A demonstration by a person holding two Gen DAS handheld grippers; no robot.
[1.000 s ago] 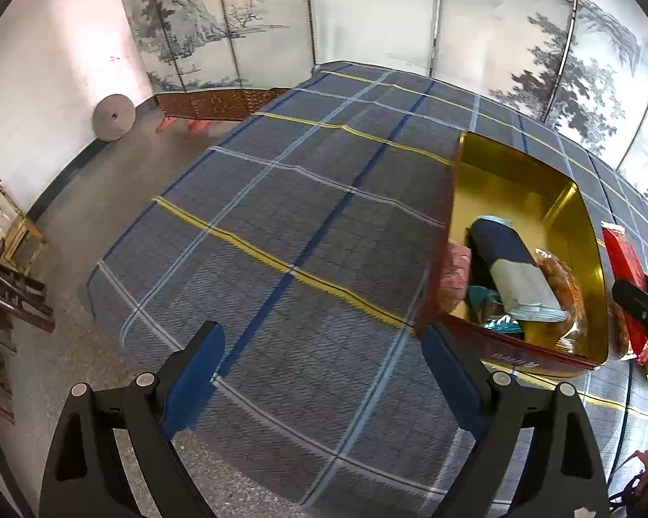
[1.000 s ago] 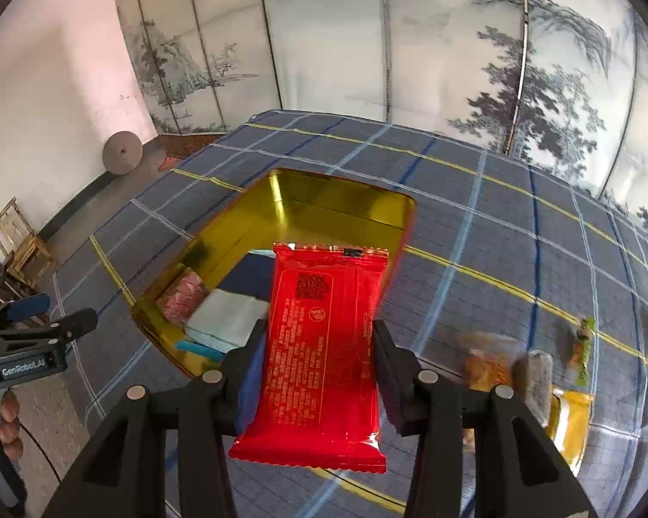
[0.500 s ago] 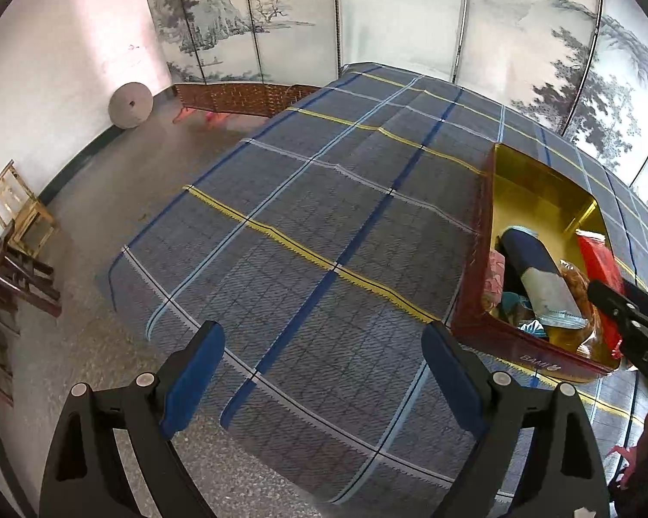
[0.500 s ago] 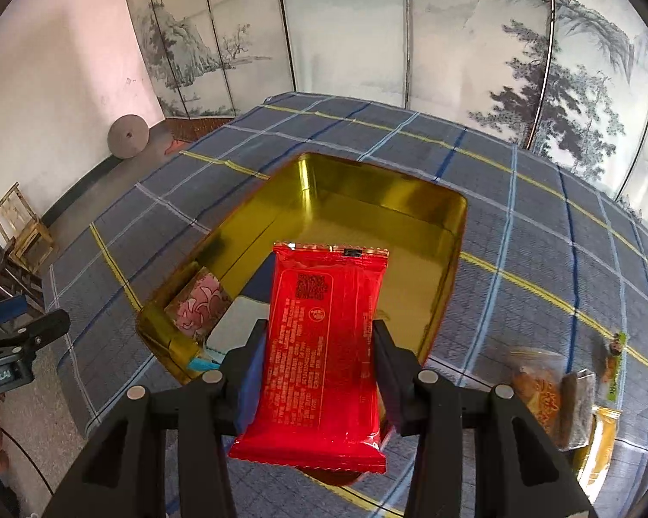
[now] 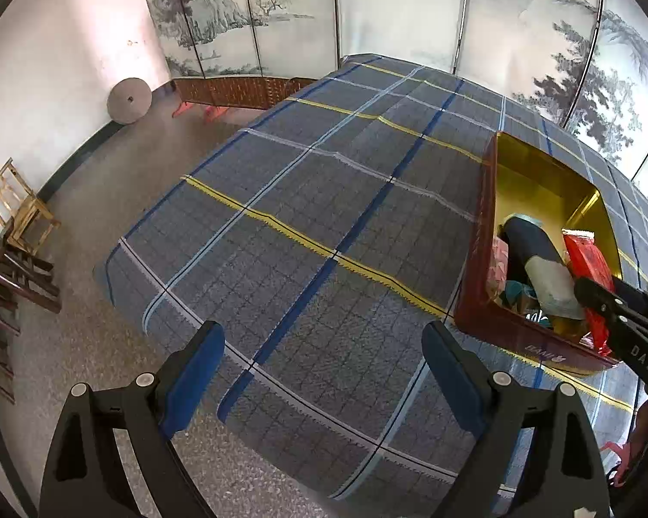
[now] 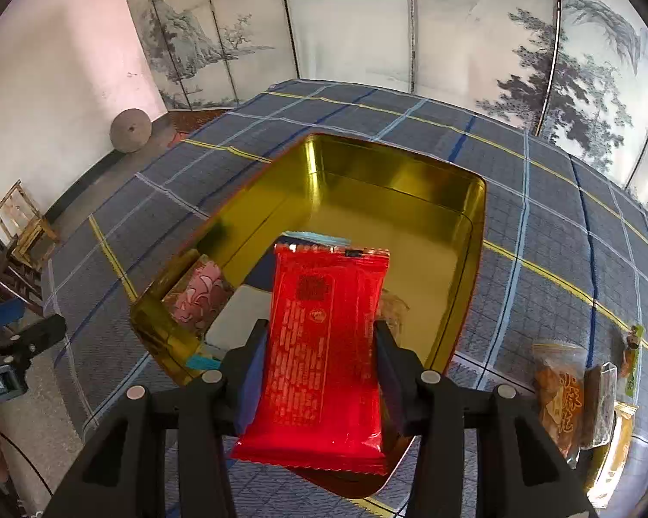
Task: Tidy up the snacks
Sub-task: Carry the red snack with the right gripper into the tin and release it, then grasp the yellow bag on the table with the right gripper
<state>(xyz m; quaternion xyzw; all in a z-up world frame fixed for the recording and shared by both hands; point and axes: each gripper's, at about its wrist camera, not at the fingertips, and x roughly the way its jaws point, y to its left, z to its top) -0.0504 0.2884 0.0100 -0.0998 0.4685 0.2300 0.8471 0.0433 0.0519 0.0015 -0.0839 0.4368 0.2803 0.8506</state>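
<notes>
The right gripper (image 6: pixel 319 345) held a red snack packet (image 6: pixel 324 345) lengthwise between its jaws, which had just eased slightly apart, above the near end of a gold tin (image 6: pixel 393 185) on the blue plaid cloth (image 6: pixel 553 233). Inside the tin, at its near left, lay a pink patterned packet (image 6: pixel 198 298) and a pale grey one (image 6: pixel 237 319). More snack bags (image 6: pixel 561 393) lay on the cloth to the right. The left gripper (image 6: pixel 17 345) showed at the left edge.
</notes>
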